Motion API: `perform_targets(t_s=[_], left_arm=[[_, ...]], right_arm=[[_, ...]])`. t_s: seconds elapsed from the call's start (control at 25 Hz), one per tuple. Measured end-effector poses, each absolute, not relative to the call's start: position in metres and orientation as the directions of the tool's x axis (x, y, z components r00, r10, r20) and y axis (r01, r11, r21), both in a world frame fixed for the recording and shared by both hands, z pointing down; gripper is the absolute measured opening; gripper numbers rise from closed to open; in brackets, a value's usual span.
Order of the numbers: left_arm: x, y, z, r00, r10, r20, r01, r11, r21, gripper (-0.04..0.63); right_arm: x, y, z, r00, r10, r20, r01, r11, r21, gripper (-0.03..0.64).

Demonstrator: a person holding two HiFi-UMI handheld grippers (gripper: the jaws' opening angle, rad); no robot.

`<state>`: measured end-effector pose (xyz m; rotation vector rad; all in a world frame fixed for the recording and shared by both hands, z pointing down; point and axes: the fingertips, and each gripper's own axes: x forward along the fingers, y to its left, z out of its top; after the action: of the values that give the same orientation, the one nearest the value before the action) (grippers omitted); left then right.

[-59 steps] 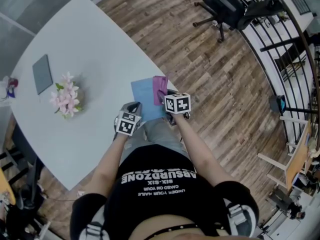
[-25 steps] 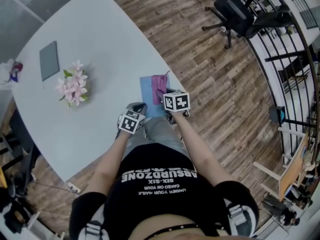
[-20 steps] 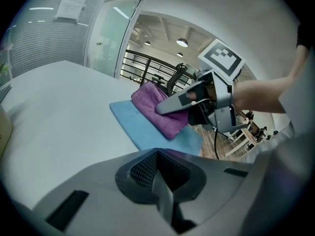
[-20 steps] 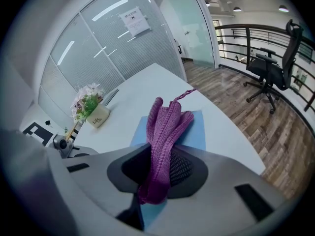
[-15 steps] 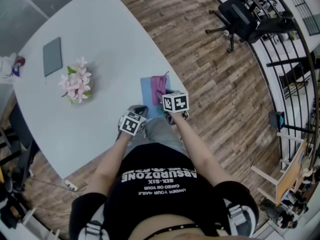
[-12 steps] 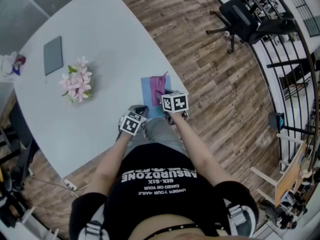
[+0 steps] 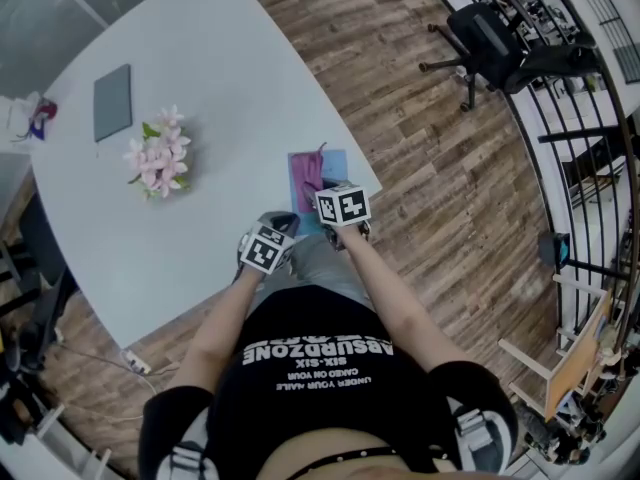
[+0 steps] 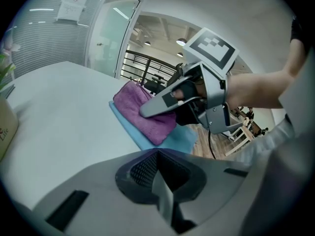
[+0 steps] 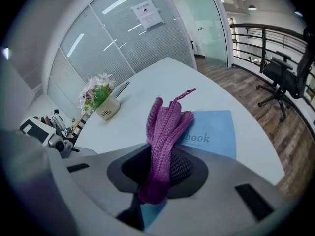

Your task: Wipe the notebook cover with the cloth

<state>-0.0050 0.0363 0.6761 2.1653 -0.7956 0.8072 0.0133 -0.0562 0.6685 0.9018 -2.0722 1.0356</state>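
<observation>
Now the purple cloth (image 9: 165, 127) lies across the blue notebook (image 9: 214, 132), pinched in the right gripper (image 9: 156, 193), while the left gripper (image 8: 160, 188) is pressed together, empty.

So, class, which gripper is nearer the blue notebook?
Right. The right gripper is over the notebook, shut on the purple cloth lying on its cover. The left gripper sits apart, beside the notebook's near left corner, shut and empty.

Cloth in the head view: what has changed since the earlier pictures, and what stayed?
The right gripper has drawn the purple cloth from the right part of the blue notebook cover over to its left part, shut on it throughout. The left gripper stays shut and empty; flowers unmoved.
</observation>
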Motion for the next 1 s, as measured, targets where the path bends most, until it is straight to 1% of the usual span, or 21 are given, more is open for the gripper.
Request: perform_targets(t_s=[0.48, 1.0], left_arm=[[-0.012, 0.041, 0.682, 0.600, -0.301, 0.742, -0.742, -0.556, 0.375, 0.015], [-0.019, 0.048, 0.683, 0.585, -0.304, 0.752, -0.754, -0.544, 0.368, 0.015]], right_arm=[[0.000, -0.051, 0.670, -0.578, -0.268, 0.771, -0.773, 0.482, -0.412, 0.086], [0.003, -0.020, 0.670, -0.628, -0.231, 0.743, -0.747, 0.448, -0.492, 0.087]])
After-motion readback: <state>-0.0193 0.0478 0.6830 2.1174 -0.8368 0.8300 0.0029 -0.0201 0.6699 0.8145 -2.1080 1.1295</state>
